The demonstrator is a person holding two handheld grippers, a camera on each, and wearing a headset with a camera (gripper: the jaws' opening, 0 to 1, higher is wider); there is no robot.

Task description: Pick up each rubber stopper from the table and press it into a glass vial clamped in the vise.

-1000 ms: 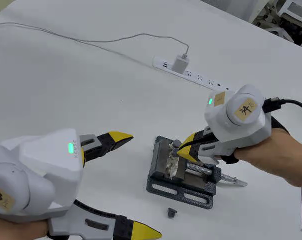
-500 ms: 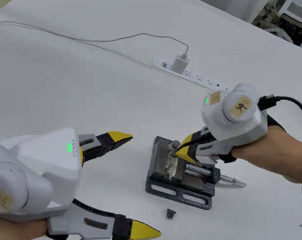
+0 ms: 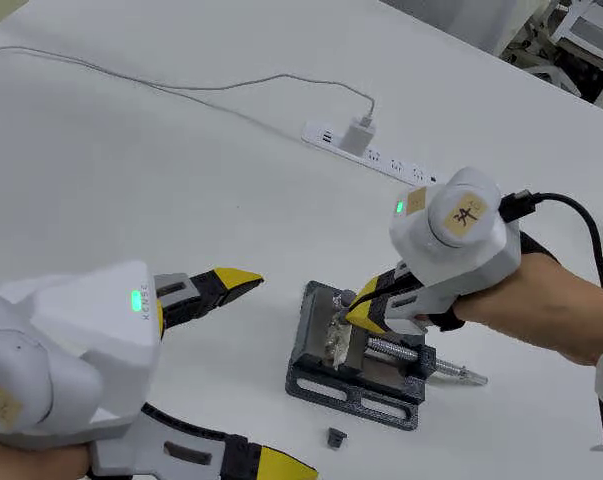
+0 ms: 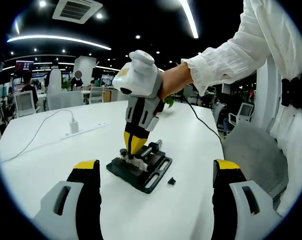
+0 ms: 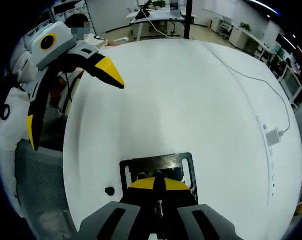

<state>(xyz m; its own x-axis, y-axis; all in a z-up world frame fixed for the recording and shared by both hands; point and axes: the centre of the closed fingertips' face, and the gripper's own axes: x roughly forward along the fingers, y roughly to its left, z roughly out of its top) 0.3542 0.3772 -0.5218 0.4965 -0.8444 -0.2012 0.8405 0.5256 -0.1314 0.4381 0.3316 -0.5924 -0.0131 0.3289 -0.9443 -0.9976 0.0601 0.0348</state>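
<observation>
White desk (image 3: 131, 150). Centre frame, the right hand-held gripper (image 3: 353, 314), jaws pressed together, bears on the vial (image 3: 335, 338) in the vise (image 3: 351, 388), evidently seating a stopper. Left hand-held gripper (image 3: 276, 372) spread, idle; spare rubber stopper (image 3: 335, 437) lower centre.

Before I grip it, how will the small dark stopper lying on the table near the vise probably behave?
The stopper looks tiny beside the vise, so it is probably very light. It lies loose on the smooth white table, so a nudge may make it skid or roll. If rubber, it should squash slightly, not break.
</observation>
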